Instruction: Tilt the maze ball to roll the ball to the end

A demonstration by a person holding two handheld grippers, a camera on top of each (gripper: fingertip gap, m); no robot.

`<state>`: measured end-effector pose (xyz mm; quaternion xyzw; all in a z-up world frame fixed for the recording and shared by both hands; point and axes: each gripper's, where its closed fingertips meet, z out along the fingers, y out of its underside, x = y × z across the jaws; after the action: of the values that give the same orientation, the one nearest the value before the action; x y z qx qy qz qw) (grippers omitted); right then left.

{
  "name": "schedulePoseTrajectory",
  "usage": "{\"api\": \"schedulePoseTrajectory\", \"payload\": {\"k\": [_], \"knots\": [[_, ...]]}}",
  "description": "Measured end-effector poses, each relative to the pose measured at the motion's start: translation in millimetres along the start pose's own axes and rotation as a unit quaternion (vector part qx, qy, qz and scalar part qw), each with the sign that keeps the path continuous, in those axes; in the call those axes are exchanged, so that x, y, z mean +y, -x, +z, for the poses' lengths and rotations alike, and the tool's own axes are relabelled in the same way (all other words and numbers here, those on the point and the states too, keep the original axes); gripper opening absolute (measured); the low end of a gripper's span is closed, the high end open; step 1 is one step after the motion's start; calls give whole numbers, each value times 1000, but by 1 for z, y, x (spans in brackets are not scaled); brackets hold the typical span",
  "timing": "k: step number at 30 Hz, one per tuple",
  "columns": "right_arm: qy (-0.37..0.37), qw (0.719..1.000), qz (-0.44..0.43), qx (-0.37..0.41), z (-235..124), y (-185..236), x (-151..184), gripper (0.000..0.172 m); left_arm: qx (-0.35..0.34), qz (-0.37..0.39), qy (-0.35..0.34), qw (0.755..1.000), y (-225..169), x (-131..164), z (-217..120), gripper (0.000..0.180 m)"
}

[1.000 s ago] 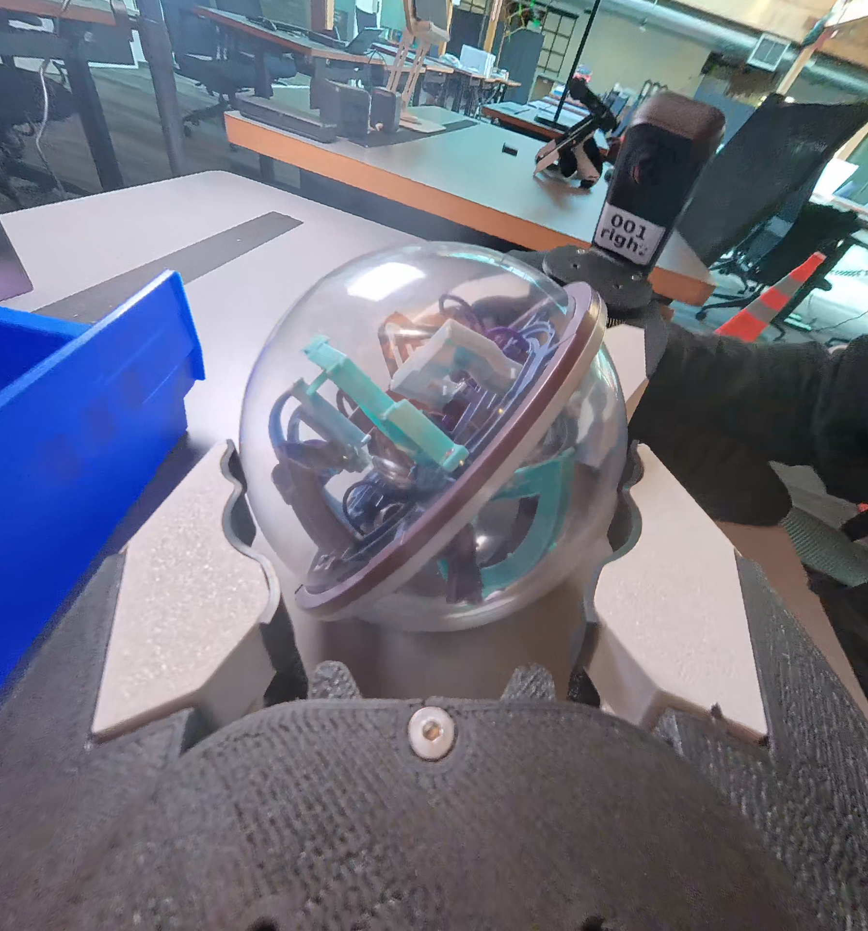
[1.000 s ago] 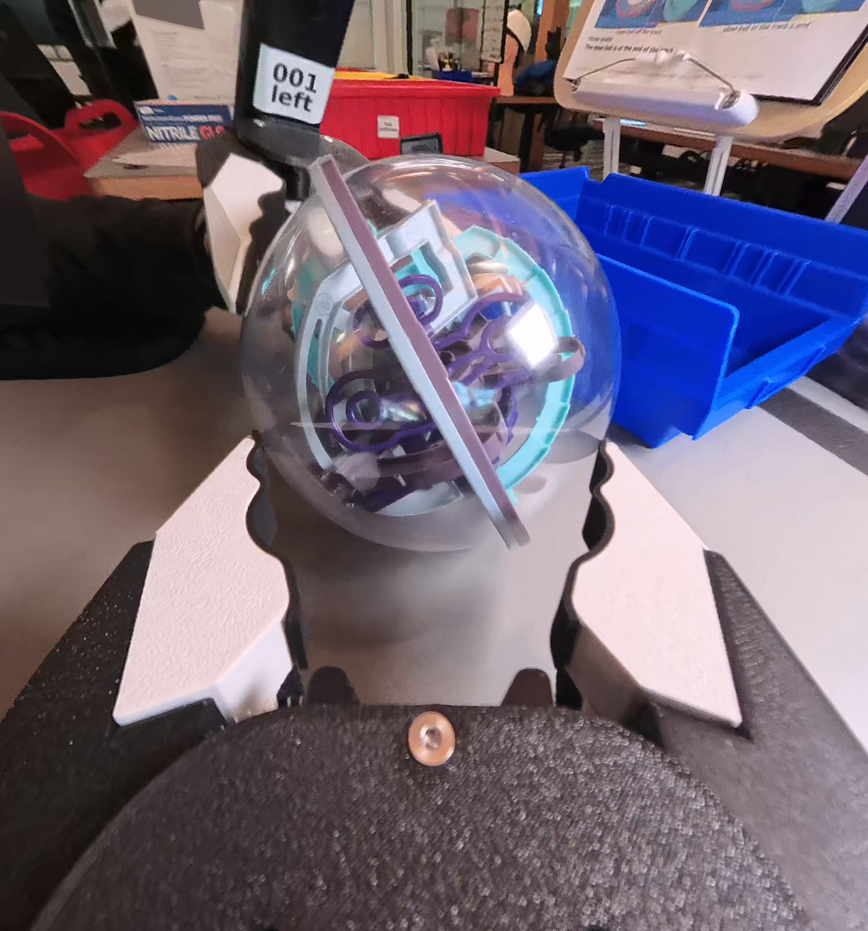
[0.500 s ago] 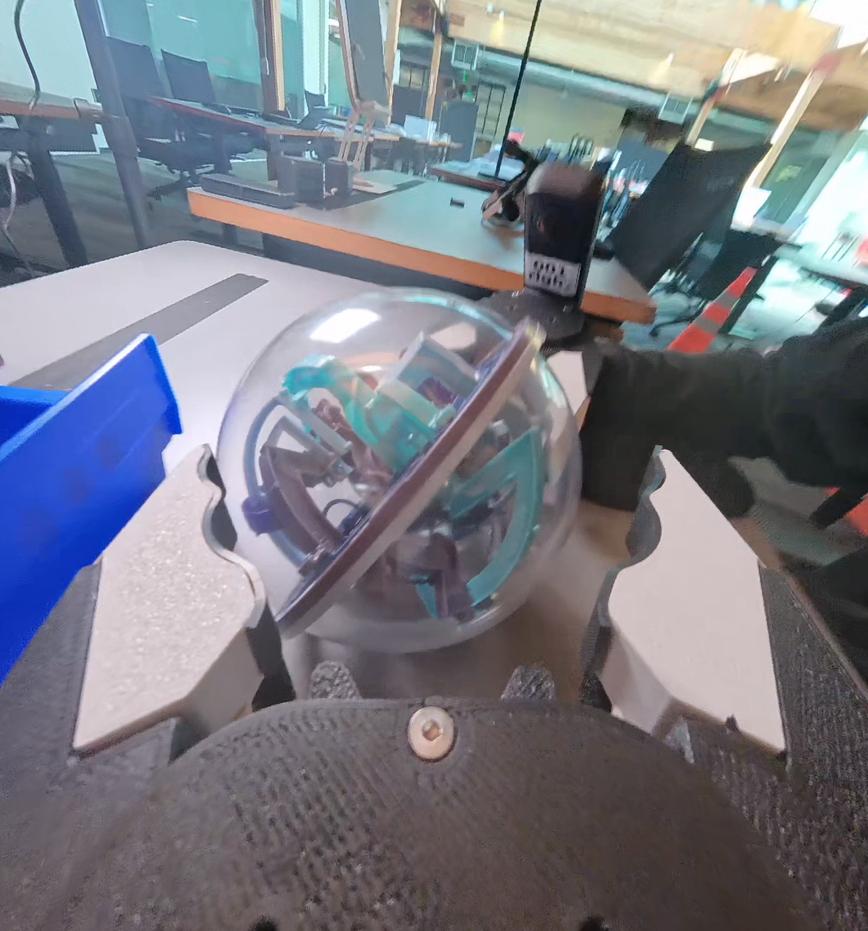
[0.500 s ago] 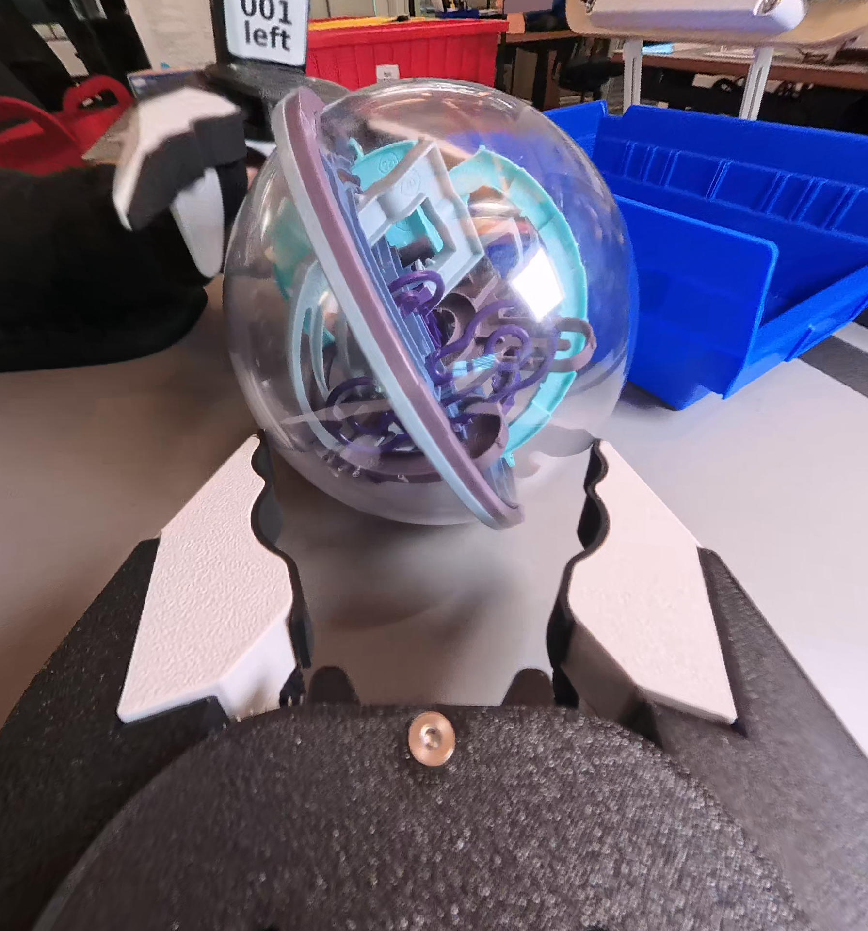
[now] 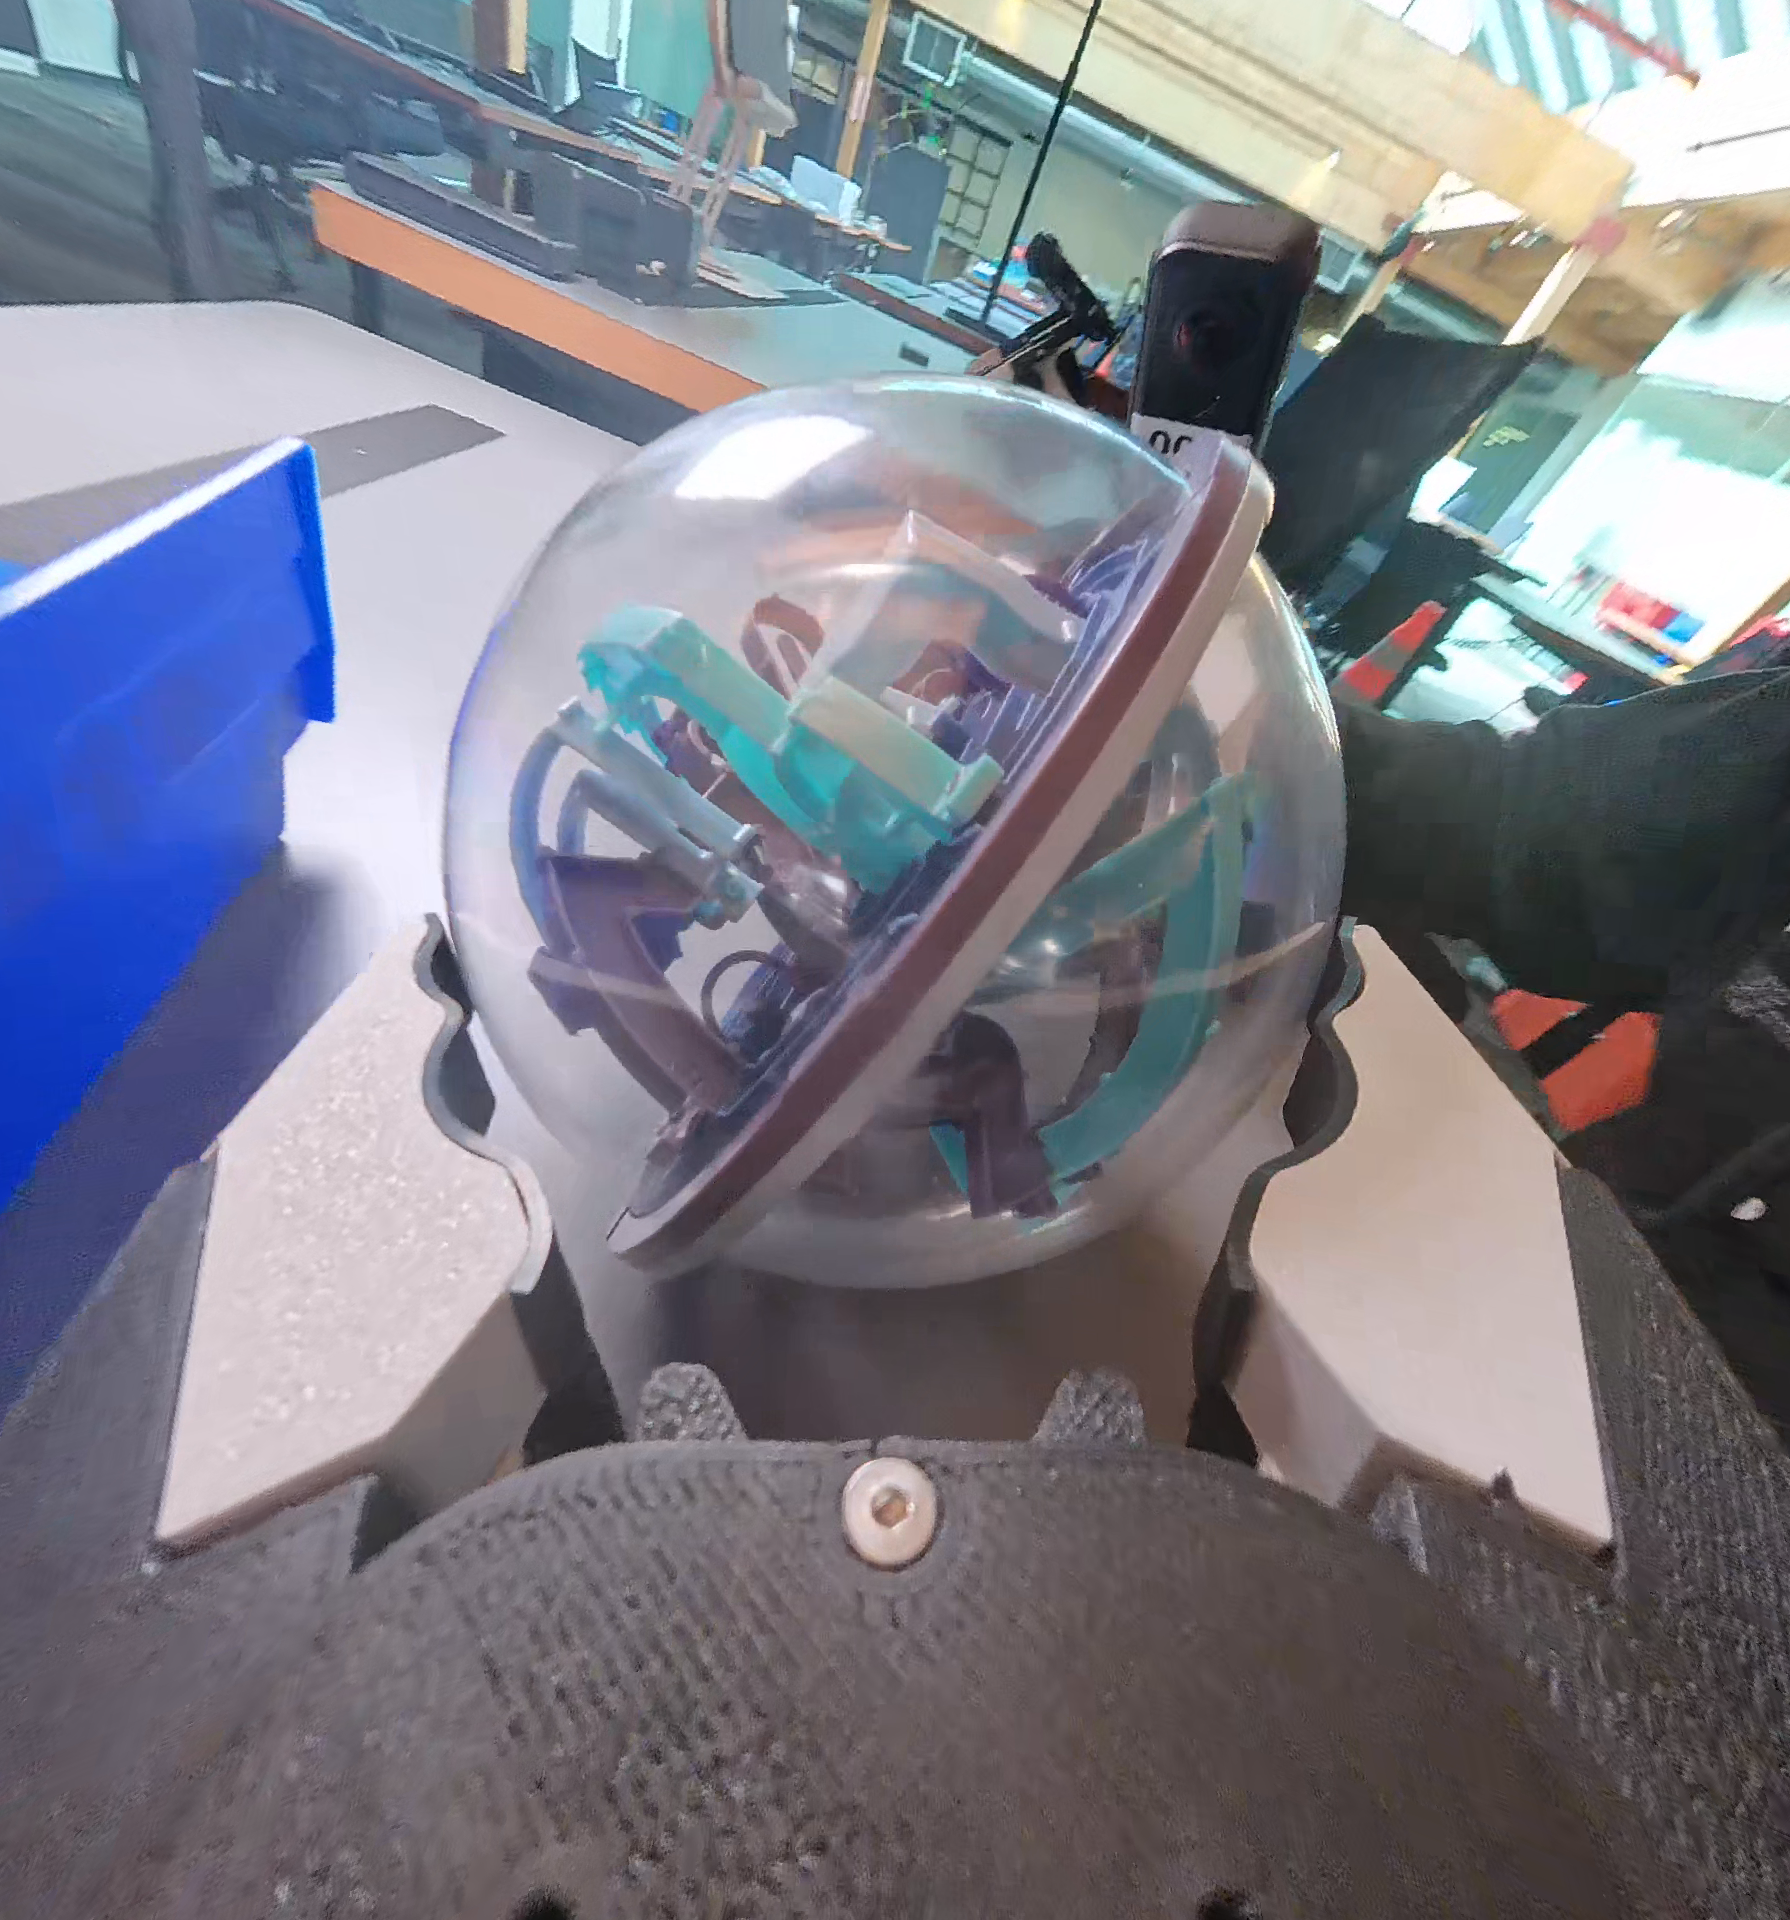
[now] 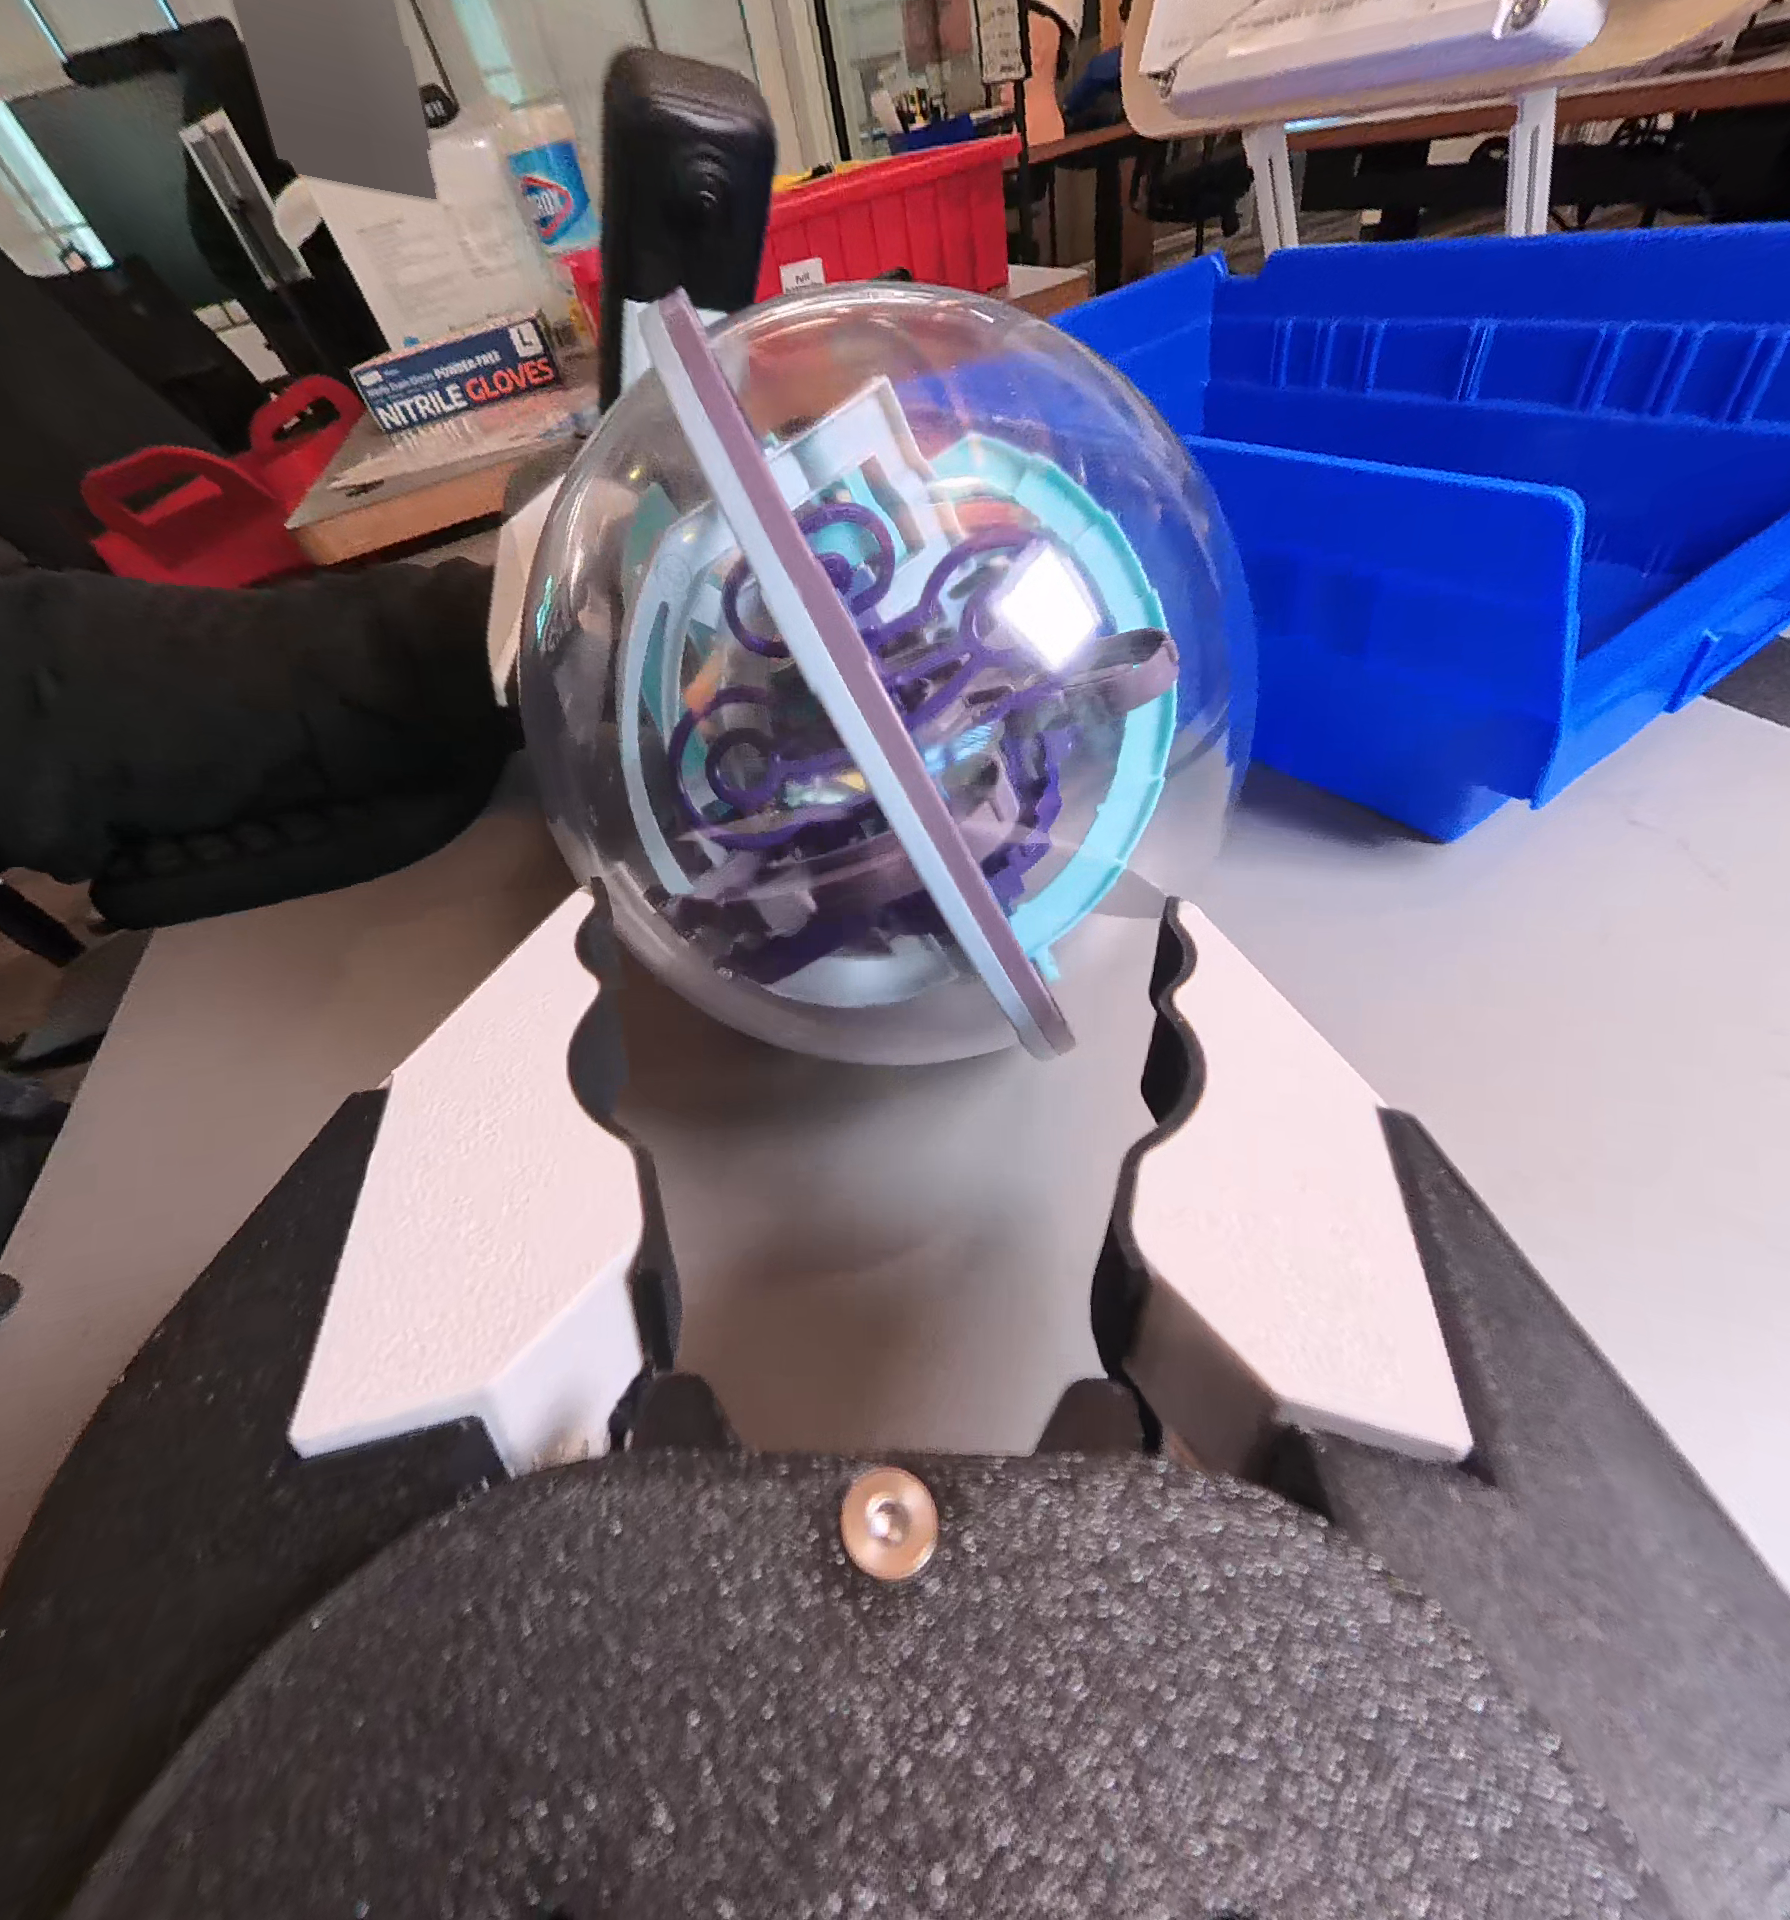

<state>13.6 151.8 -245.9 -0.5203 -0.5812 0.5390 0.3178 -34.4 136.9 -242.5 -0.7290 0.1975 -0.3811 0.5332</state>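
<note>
1. To do the tilting well, judge it as small, slow rocking of the maze ball (image 5: 896,831), pausing so the inner ball, which cannot be made out here, settles on its track
2. The left gripper (image 5: 891,997) clasps the clear sphere, both pads pressed to its lower flanks
3. The right gripper (image 6: 886,966) stands released; the sphere sits just ahead of its fingertips, the left one close against it
4. The sphere's rim is slanted, the table (image 6: 1493,1039) beneath, a blue bin (image 6: 1493,520) beside it
</note>
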Motion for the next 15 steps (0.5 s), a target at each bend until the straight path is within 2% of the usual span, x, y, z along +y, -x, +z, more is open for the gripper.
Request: {"api": "schedulePoseTrajectory", "payload": {"k": [3, 10, 15], "knots": [[-6, 1000, -10, -7, -1, 3, -1, 94, 23, -17, -4, 1000, -2, 1, -6, 153], [-15, 1000, 1, -11, -2, 1, -2, 88, 29, -42, -15, 999, -1, -1, -6, 153], [-36, 998, 52, -19, -8, -8, -6, 84, -4, -99, -18, 995, 5, -7, -1, 153]]}}
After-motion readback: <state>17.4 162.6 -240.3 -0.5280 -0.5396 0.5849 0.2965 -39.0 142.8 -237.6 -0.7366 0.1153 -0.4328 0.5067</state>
